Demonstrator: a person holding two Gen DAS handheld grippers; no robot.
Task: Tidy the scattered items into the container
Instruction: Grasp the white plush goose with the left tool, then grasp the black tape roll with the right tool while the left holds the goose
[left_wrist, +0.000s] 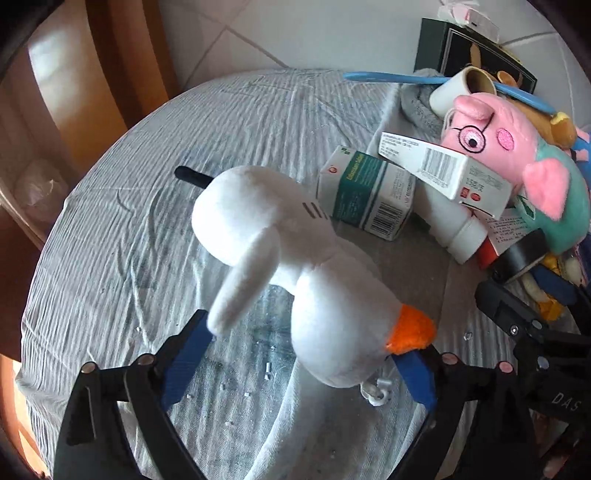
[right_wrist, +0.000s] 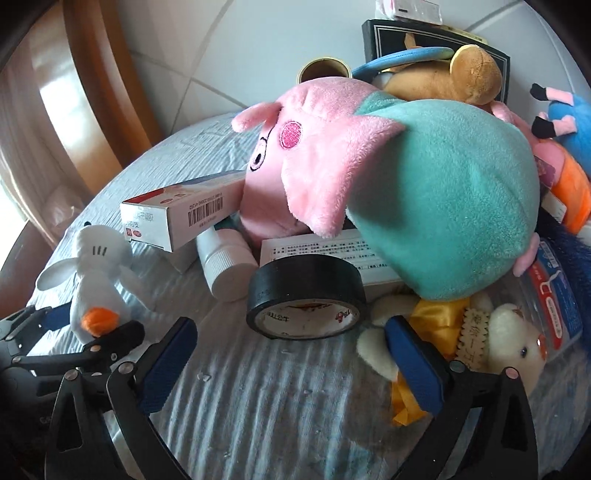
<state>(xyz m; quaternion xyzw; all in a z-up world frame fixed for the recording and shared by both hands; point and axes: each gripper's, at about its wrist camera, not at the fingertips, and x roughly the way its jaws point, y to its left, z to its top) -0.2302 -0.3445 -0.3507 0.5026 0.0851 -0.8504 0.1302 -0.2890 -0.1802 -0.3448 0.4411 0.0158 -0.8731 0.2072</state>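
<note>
Left wrist view: the left gripper (left_wrist: 299, 365) stands with its blue-padded jaws spread wide, grasping nothing; the white plush duck with orange beak (left_wrist: 295, 266) lies between and just ahead of the pads, its beak end near the right-hand pad, its tail end further forward; whether either pad touches the plush cannot be told; the straddle suggests a grasp across the body is being set up. Ahead and to the right lies the heap: a green-and-white cardboard medicine box (left_wrist: 365, 192), a long white barcoded carton (left_wrist: 443, 170) propped across it, a white plastic bottle (left_wrist: 456, 229) beneath, and a pink pig plush in a teal dress (left_wrist: 517, 155) leaning on top. All rests on a wrinkled pale blue cloth (left_wrist: 147, 184); no container can be identified with certainty.

Right wrist view: the right gripper (right_wrist: 291, 365) is likewise released, jaws wide, holding nothing; a black roll of adhesive tape (right_wrist: 306, 295) sits directly ahead between the pad lines, tilted against the boxes behind it, apart from the pads; a small cream plush bear with yellow ribbon (right_wrist: 509, 339) lies just beside the right-hand pad. The duck sits well to the left, at the other gripper.
</note>
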